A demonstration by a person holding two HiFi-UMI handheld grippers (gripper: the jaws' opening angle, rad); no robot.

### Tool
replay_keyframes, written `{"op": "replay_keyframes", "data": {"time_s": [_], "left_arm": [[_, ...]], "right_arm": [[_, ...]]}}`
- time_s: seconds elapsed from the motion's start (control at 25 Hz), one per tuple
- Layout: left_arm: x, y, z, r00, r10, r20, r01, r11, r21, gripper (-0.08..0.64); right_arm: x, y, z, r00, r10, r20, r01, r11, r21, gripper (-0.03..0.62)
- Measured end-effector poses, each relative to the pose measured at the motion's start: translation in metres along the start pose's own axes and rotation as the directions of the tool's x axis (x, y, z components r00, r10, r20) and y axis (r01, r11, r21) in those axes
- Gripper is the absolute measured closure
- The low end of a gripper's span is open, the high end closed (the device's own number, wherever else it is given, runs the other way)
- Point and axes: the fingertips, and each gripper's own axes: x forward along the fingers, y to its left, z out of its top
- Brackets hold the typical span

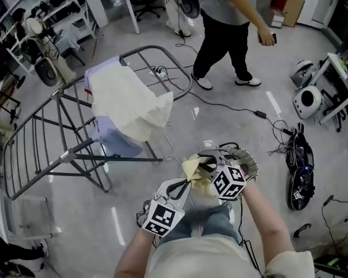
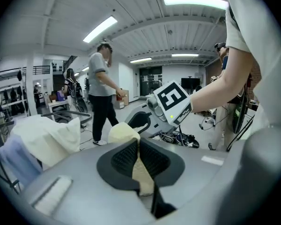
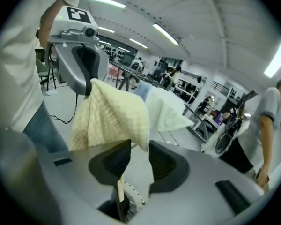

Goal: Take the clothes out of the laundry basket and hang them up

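Across the grey floor (image 1: 133,184) of a cluttered workshop: one metal drying rack (image 1: 32,149) at left, carrying two cloths, a white cloth (image 1: 130,106) over a lavender cloth (image 1: 107,135). One standing person (image 1: 226,33) beyond it, cables (image 1: 232,108) trailing between. One yellow cloth (image 1: 197,175) is held up close to the wearer. Left gripper (image 1: 184,185) clamped on it; right gripper (image 1: 206,162) jaws apart, cloth draped loosely between.
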Motion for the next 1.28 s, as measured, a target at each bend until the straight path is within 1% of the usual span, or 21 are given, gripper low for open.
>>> {"op": "replay_keyframes", "data": {"time_s": [0.08, 0.16, 0.28, 0.36, 0.44, 0.52, 0.6, 0.68, 0.76, 0.84, 0.92, 0.96, 1.04, 1.12, 1.16, 1.2, 1.28], "left_arm": [[-0.023, 0.015, 0.006, 0.998, 0.064, 0.025, -0.064, 0.998, -0.014, 0.537], [-0.049, 0.032, 0.009, 0.990, 0.133, 0.044, -0.132, 0.991, -0.029, 0.537], [-0.091, 0.054, -0.001, 0.974, 0.220, 0.050, -0.216, 0.974, -0.073, 0.537], [-0.119, 0.069, -0.013, 0.958, 0.283, 0.043, -0.277, 0.955, -0.107, 0.537], [-0.146, 0.079, -0.025, 0.938, 0.344, 0.037, -0.337, 0.932, -0.134, 0.537], [-0.173, 0.087, -0.033, 0.919, 0.393, 0.045, -0.381, 0.909, -0.168, 0.535], [-0.198, 0.098, -0.034, 0.898, 0.435, 0.069, -0.413, 0.886, -0.212, 0.535], [-0.221, 0.108, -0.035, 0.876, 0.472, 0.104, -0.438, 0.866, -0.243, 0.534], [-0.243, 0.118, -0.036, 0.855, 0.500, 0.136, -0.457, 0.852, -0.254, 0.534], [-0.262, 0.129, -0.041, 0.843, 0.517, 0.150, -0.471, 0.843, -0.258, 0.529], [-0.281, 0.143, -0.054, 0.828, 0.544, 0.136, -0.495, 0.823, -0.279, 0.454], [-0.291, 0.152, -0.063, 0.818, 0.563, 0.119, -0.514, 0.808, -0.289, 0.435], [-0.315, 0.173, -0.082, 0.797, 0.599, 0.085, -0.553, 0.778, -0.300, 0.425], [-0.337, 0.194, -0.102, 0.789, 0.611, 0.057, -0.572, 0.766, -0.294, 0.395], [-0.347, 0.204, -0.110, 0.786, 0.616, 0.043, -0.581, 0.761, -0.289, 0.365], [-0.356, 0.216, -0.118, 0.779, 0.627, 0.027, -0.595, 0.751, -0.285, 0.336], [-0.375, 0.239, -0.133, 0.752, 0.659, -0.005, -0.634, 0.721, -0.280, 0.300]], "right_arm": [[0.010, 0.003, 0.027, 0.999, 0.022, 0.023, -0.021, 0.999, -0.044, 0.488], [0.020, 0.005, 0.054, 0.998, 0.038, 0.057, -0.034, 0.997, -0.065, 0.532], [0.035, 0.010, 0.099, 0.992, 0.053, 0.118, -0.049, 0.998, -0.040, 0.562], [0.046, 0.007, 0.133, 0.983, 0.065, 0.171, -0.066, 0.998, -0.002, 0.568], [0.053, 0.006, 0.172, 0.970, 0.080, 0.229, -0.086, 0.996, 0.018, 0.569], [0.058, 0.008, 0.214, 0.956, 0.090, 0.280, -0.093, 0.996, -0.001, 0.571], [0.063, 0.010, 0.259, 0.938, 0.096, 0.334, -0.096, 0.995, -0.015, 0.571], [0.064, 0.015, 0.305, 0.912, 0.107, 0.396, -0.116, 0.993, -0.001, 0.571], [0.065, 0.017, 0.347, 0.887, 0.103, 0.450, -0.109, 0.994, -0.013, 0.572], [0.068, 0.012, 0.378, 0.873, 0.087, 0.481, -0.080, 0.996, -0.034, 0.572], [0.071, 0.007, 0.397, 0.862, 0.082, 0.501, -0.066, 0.997, -0.048, 0.572], [0.071, 0.005, 0.406, 0.853, 0.086, 0.515, -0.071, 0.996, -0.049, 0.572], [0.072, 0.006, 0.428, 0.830, 0.102, 0.549, -0.092, 0.995, -0.046, 0.574], [0.072, 0.013, 0.456, 0.812, 0.120, 0.572, -0.108, 0.993, -0.056, 0.572], [0.072, 0.017, 0.471, 0.806, 0.132, 0.577, -0.114, 0.991, -0.068, 0.574], [0.072, 0.020, 0.485, 0.801, 0.145, 0.581, -0.118, 0.989, -0.085, 0.572], [0.071, 0.026, 0.510, 0.789, 0.168, 0.591, -0.121, 0.986, -0.118, 0.572]]}}
